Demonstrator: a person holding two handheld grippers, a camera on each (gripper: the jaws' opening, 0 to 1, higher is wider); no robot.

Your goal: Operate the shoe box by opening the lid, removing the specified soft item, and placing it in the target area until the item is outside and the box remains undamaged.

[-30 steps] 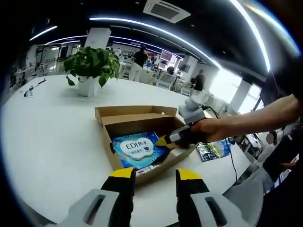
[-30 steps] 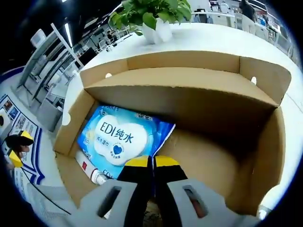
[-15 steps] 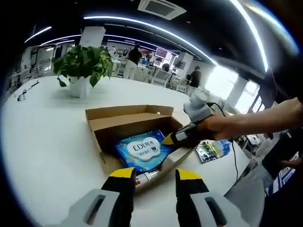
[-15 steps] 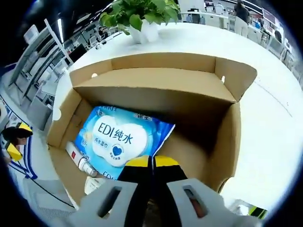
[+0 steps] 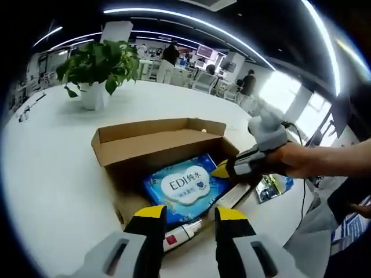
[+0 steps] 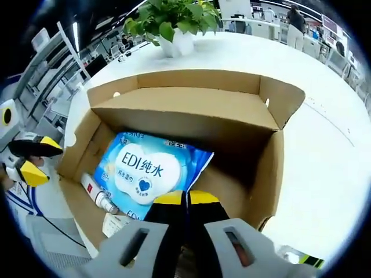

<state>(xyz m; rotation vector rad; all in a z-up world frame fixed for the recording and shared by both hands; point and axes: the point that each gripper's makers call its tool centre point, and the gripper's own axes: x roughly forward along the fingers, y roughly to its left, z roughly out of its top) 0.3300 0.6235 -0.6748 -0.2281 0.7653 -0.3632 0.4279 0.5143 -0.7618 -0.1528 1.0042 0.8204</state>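
Open brown cardboard shoe box (image 5: 152,139), lid flap raised; blue wipes pack (image 6: 148,171) lies flat inside

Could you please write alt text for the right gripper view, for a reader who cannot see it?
The right gripper, jaws shut, reaches into an open cardboard shoe box over a blue wipes pack lying flat inside. A small bottle lies beside the pack, the left gripper shows at the left edge, and a potted plant stands on the white table behind the box.
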